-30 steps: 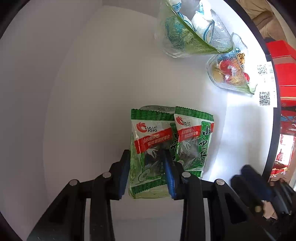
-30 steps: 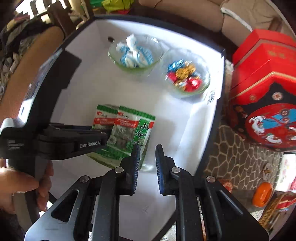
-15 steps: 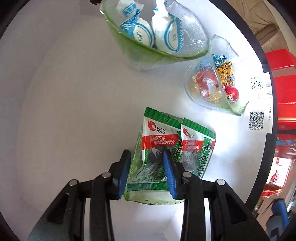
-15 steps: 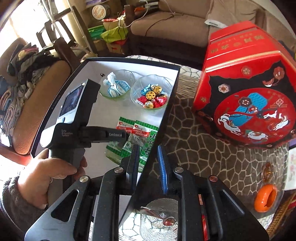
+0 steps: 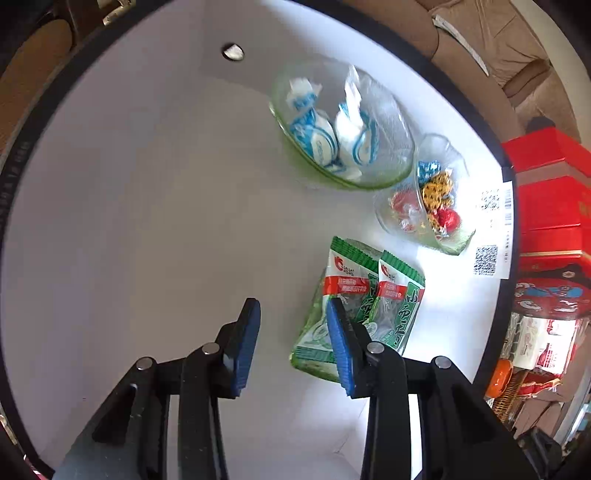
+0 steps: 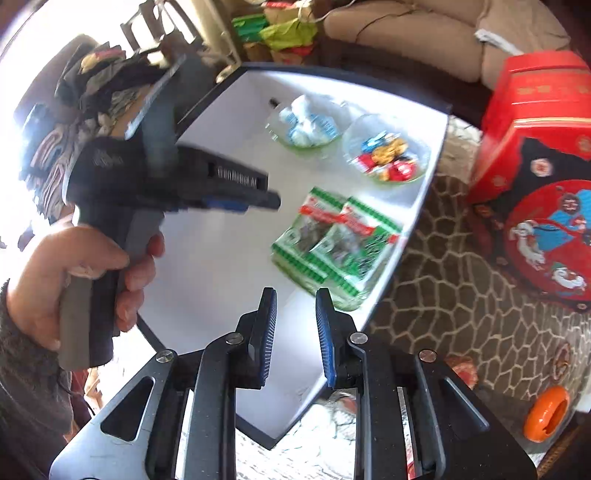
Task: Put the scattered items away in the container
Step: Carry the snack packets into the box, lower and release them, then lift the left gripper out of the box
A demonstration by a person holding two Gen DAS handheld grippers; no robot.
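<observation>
Above the white tray [image 5: 147, 184], the left gripper [image 5: 291, 343] is held with its blue-padded jaws moderately apart and nothing between them; the right-hand pad is seen just in front of the left snack packet, but contact cannot be told. The right gripper [image 6: 293, 332] is held over the tray's near edge, its jaws narrowly parted and empty. In the right wrist view, the left gripper's handle is gripped by a hand [image 6: 74, 273] in a dark sleeve.

Two green snack packets [image 5: 364, 306] are laid side by side in the tray, overlapping, near its right edge. Behind them a glass bowl of blue-and-white sweets [image 5: 340, 129] and a smaller glass bowl of foil-wrapped sweets [image 5: 428, 199] are set close together. A red decorated box [image 6: 535, 166] is seen beside the tray on a patterned cloth [image 6: 443, 295], an orange ring [image 6: 546, 413] near it, and a beige sofa [image 6: 406, 33] behind.

A second ago the left packet was clamped between the left jaws; it is now released and the gripper is shifted leftward.
</observation>
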